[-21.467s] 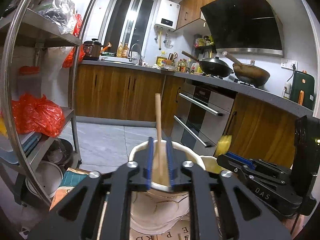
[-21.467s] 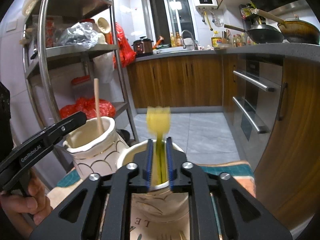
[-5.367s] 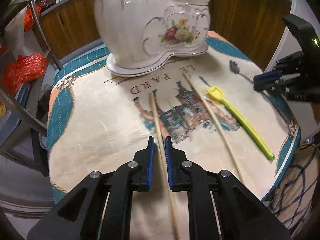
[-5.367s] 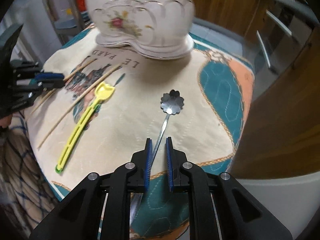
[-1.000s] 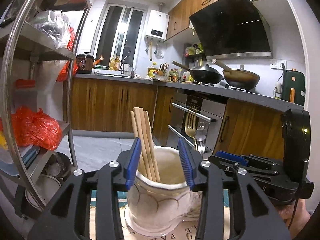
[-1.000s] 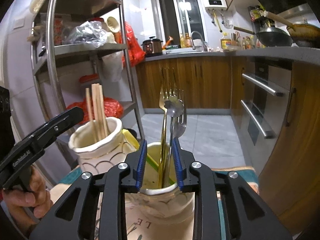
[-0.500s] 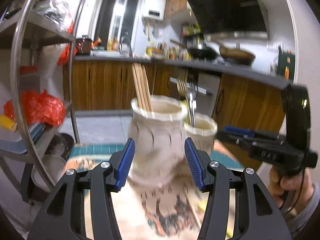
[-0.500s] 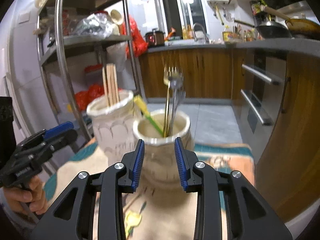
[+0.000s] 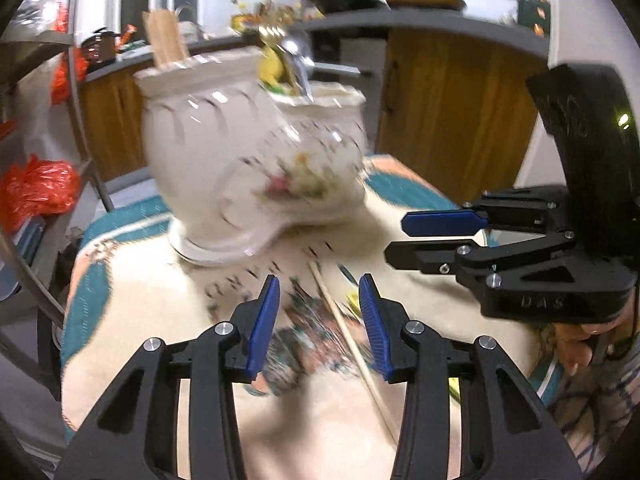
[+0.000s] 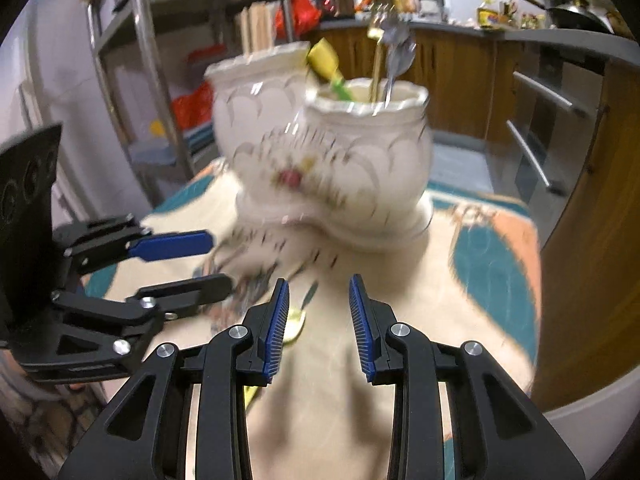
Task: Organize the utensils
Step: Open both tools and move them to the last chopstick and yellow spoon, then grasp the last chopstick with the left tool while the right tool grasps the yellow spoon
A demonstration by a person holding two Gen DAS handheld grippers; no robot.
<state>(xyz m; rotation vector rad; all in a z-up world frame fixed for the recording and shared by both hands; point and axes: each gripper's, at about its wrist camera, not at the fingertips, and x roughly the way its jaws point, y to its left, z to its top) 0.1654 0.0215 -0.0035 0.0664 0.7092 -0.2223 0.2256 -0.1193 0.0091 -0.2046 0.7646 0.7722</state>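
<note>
I have both grippers tipped down toward the cloth-covered table (image 9: 132, 320), and both views are smeared with motion. The left gripper (image 9: 319, 322) has its blue pads apart with nothing pinched, and its jaws are closing; a single wooden chopstick (image 9: 352, 344) lies on the cloth below, running between the fingers from far left toward near right. Just to its right I can make out a sliver of a yellow plastic utensil (image 9: 354, 300) on the cloth (mostly hidden by the right-hand finger).

The right gripper (image 10: 318, 324) also has its fingers spread and holds nothing. Under its left finger the pale yellow head of that utensil (image 10: 294, 322) lies on the cloth.

At the far side of the table stands the white two-cup ceramic holder (image 10: 332, 160) with its flower print. Its taller left cup holds a bundle of wooden chopsticks (image 10: 258, 26), upright. The lower right cup holds a gold fork (image 10: 376, 40), a silver spoon (image 10: 398, 50) and a leaning yellow-and-green scoop (image 10: 326, 64).

A metal rack (image 10: 160, 92) stands far left, wooden cabinets (image 10: 456, 76) behind.
</note>
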